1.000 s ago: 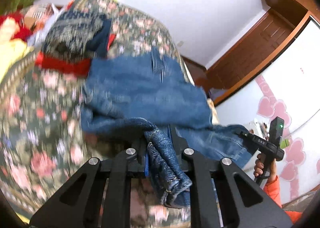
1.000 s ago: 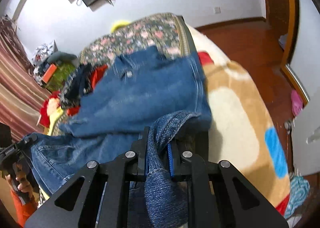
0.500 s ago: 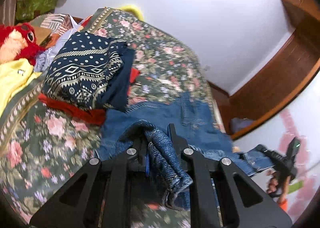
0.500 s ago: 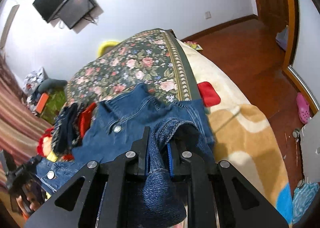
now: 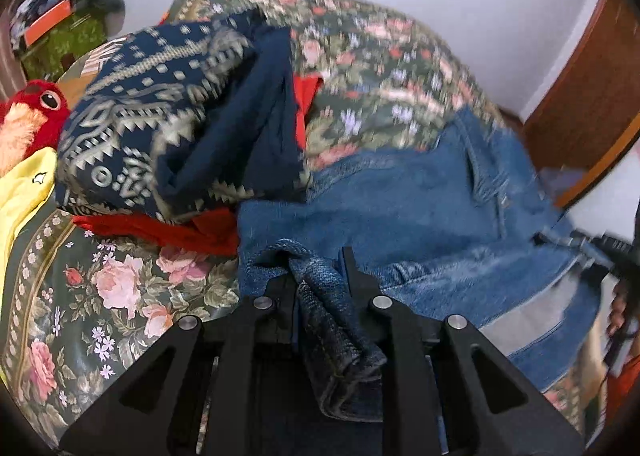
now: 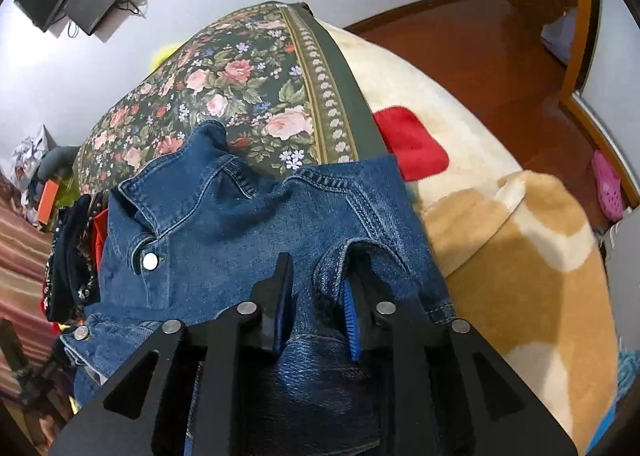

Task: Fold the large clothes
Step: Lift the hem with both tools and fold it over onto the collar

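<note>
- My right gripper: jaws have just been opening; the blue pads stand apart and the blue denim jacket hem bunched between them sits loose, so I read it as let go.
- My left gripper: jaws have also just eased open a little; a rolled fold of denim runs between the fingers, and whether the pads press on it I cannot tell.
- Jacket lies on the dark floral bedspread, lower half doubled up over the chest, collar and snap buttons showing.
- Done, I judge: one bottom-to-top fold laid down.
- Left: release fully, square the edges, then add it to the folded navy patterned knit and red garment pile just beside.
</note>
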`<state>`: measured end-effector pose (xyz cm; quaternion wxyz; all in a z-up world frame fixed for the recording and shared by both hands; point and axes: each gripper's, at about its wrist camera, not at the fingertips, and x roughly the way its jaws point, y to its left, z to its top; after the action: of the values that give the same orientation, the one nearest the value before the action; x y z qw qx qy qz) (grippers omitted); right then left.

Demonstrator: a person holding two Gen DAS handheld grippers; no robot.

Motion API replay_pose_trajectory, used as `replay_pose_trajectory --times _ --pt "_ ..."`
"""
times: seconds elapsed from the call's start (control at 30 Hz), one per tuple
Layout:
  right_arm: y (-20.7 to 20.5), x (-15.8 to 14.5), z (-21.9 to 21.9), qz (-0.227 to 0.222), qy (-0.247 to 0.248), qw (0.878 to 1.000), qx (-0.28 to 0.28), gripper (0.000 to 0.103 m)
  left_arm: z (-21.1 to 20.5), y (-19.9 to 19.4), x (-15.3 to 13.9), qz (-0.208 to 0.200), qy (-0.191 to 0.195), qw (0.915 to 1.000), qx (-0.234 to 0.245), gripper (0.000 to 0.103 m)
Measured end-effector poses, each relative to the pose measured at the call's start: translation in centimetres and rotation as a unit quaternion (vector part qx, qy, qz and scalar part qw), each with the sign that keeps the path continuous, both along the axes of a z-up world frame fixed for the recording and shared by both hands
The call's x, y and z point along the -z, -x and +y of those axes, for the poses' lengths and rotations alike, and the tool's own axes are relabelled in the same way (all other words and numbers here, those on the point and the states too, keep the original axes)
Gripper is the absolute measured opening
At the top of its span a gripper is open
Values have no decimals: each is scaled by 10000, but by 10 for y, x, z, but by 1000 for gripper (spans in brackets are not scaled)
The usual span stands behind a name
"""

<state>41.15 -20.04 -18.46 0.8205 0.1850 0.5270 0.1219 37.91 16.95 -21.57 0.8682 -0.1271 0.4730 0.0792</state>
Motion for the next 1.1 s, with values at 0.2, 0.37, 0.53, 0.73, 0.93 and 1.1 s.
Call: replay_pose_trajectory --times 0.2,0.37,0.53,0.73,0.93,1.1 --pt "11 -18 -2 98 308 9995 -22 47 -7 3 2 402 -35 9990 187 25" --pt "43 -51 2 -472 825 9949 -326 53 -16 31 -28 136 -204 9992 314 60" --pt "78 -75 16 -915 1147 9860 -798 59 -34 61 -65 -264 -330 9968 678 67" --pt "105 -77 34 -994 1106 9819 -1174 64 -72 79 -73 -368 -308 9917 1194 73" --pt "123 -55 59 -791 1277 9757 -1594 65 -105 80 -41 22 -215 9871 1584 75" --pt "132 -36 83 -669 1538 9627 -2122 64 -123 71 -16 167 -374 9842 1722 75"
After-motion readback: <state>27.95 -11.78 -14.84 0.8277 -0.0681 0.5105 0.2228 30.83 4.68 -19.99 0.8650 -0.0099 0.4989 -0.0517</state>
